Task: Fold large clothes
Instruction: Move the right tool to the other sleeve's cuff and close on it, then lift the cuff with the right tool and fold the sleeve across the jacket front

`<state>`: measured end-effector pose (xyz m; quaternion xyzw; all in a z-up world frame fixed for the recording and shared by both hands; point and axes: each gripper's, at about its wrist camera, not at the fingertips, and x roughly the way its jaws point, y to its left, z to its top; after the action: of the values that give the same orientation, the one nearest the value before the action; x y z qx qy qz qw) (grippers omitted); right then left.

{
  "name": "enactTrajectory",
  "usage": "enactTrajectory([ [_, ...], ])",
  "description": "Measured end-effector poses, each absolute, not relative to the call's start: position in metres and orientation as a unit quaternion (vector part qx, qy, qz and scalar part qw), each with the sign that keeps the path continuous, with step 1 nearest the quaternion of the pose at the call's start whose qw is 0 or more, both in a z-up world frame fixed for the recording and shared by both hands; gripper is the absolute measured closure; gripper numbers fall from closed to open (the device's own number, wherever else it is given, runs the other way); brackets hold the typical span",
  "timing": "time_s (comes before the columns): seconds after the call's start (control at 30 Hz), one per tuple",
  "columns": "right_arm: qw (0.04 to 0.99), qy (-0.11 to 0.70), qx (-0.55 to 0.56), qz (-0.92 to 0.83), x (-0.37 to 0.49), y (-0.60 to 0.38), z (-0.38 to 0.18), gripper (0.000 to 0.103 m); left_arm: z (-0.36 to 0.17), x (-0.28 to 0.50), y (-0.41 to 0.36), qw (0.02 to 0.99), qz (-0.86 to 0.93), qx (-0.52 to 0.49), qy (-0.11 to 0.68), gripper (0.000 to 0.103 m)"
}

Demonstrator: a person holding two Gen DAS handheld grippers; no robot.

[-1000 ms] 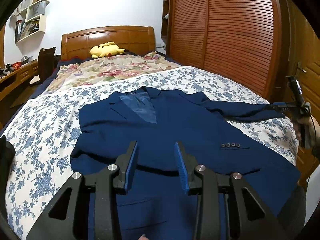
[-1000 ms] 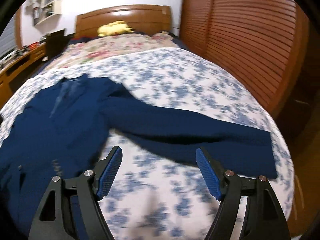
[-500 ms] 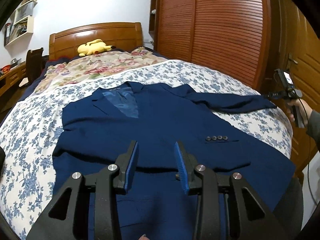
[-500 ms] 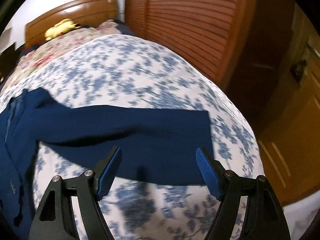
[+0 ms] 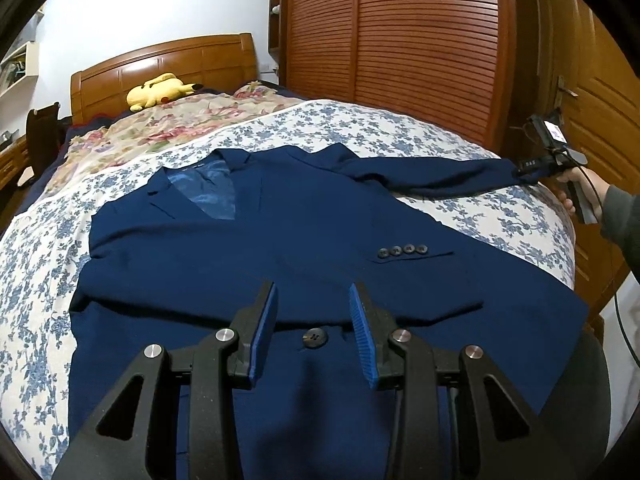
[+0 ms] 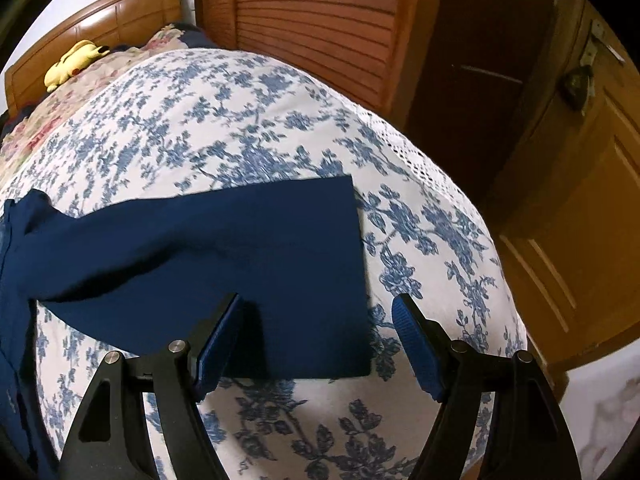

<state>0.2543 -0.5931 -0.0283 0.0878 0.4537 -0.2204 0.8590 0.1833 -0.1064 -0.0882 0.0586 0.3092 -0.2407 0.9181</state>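
Here, left gripper (image 5: 312, 330): fingers (image 5: 262, 336) parted to a moderate gap, nothing between the blue pads; hovers over the lower front of the jacket, a dark front button (image 5: 315, 338) showing in the gap.
Right gripper (image 6: 318, 346): fingers (image 6: 218, 346) spread wide, holding nothing; they straddle the cuff end of the sleeve (image 6: 224, 264), left finger over the navy cloth, right finger over bare bedspread just past the cuff edge. Contact with cloth: cannot tell.
Right gripper from left view: seen at the far right edge (image 5: 558, 156), held in the person's hand (image 5: 580, 192), at the sleeve tip.
Jacket (image 5: 280, 248): navy suit jacket, flat and front-up on the bed, collar toward the headboard, hem toward the camera; long axis runs head-to-foot of the bed.
Sleeve long axis: stretched straight out sideways toward the wardrobe side of the bed, across the jacket's axis, cuff near the bed edge.
Other sleeve: folded across the chest, four cuff buttons (image 5: 402, 250) visible.
Bed: blue-floral bedspread (image 5: 400, 136) under the jacket, wooden headboard (image 5: 168, 64), yellow plush toy (image 5: 160, 88) by it.
Left view only: whole jacket body, lapels, blue lining (image 5: 206, 192), folded sleeve.
Right view only: square cuff edge close up, lace trim of the bedspread (image 6: 416, 156), door (image 6: 580, 200).
Both views: slatted wardrobe (image 5: 400, 40).
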Motion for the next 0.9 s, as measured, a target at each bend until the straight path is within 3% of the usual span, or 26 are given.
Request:
enactTrajectory([
  [0.23,0.862,0.451,0.105,-0.205,0.252,-0.598,-0.031,0.028,-0.089,0.183,-0.108,0.919,-0.237,0.063,0.310,0.065],
  [0.37,0.867,0.453,0.074,-0.191,0.254,-0.586,-0.030,0.051,-0.090,0.185,-0.108,0.919,-0.235,0.063,0.312,0.065],
  [0.43,0.870,0.457,0.077,-0.170,0.255,-0.582,-0.029,0.076,-0.090,0.185,-0.108,0.919,-0.234,0.063,0.312,0.065],
  [0.5,0.872,0.459,0.076,-0.153,0.257,-0.576,-0.025,0.086,-0.090,0.185,-0.107,0.919,-0.234,0.063,0.312,0.065],
  [0.9,0.942,0.324,-0.008,-0.087,0.246,-0.488,0.104,0.090,-0.082,0.183,-0.089,0.925,-0.223,0.056,0.304,0.065],
])
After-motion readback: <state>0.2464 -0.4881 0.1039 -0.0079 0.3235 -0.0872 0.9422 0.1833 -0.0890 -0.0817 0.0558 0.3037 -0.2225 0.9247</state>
